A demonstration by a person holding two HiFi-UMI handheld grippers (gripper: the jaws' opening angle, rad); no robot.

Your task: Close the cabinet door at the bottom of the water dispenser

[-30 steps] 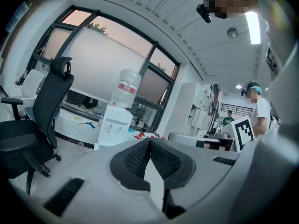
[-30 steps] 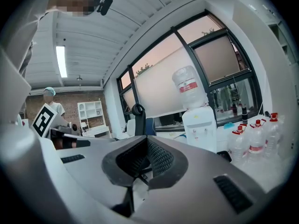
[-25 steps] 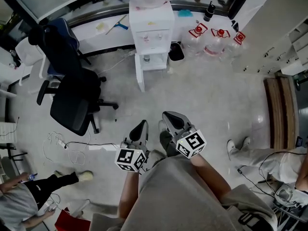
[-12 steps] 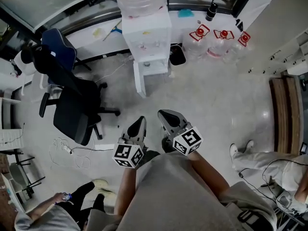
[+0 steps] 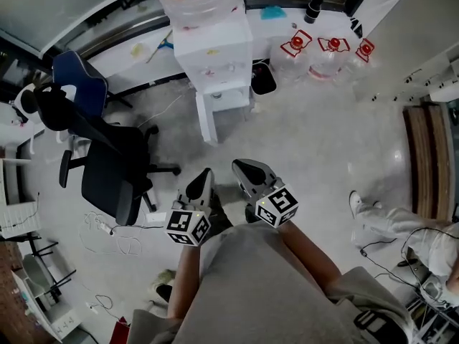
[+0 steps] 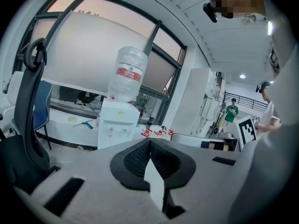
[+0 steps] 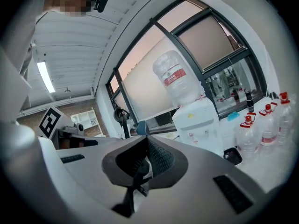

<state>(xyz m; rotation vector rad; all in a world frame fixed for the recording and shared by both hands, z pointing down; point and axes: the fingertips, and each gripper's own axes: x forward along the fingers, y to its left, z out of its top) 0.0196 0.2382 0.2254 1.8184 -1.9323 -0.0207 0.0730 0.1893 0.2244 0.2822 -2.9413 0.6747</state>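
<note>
- Since the earlier frames the person has walked closer. In the head view the water dispenser (image 5: 215, 52) now fills more of the top edge, the black office chair (image 5: 107, 160) has slid toward the left, and both grippers have come forward with the body.
- Head view: the cabinet door (image 5: 206, 119) at the foot of the dispenser stands open, swung out toward the camera on the left side of the opening. The left gripper (image 5: 206, 172) and the right gripper (image 5: 239, 166) are side by side over the pale floor (image 5: 315, 156). Both point at the dispenser and are well apart from the door.
- Left gripper view: the jaws are pressed together with nothing between them. The dispenser stands beyond and left of the tips with its big bottle (image 6: 128, 76) on top. The gripper's own body hides the lower cabinet.
- Right gripper view: the jaws are closed and empty. The dispenser stands just right of the tips, with red-capped water jugs (image 7: 261, 129) further right. The door cannot be seen here.
</note>
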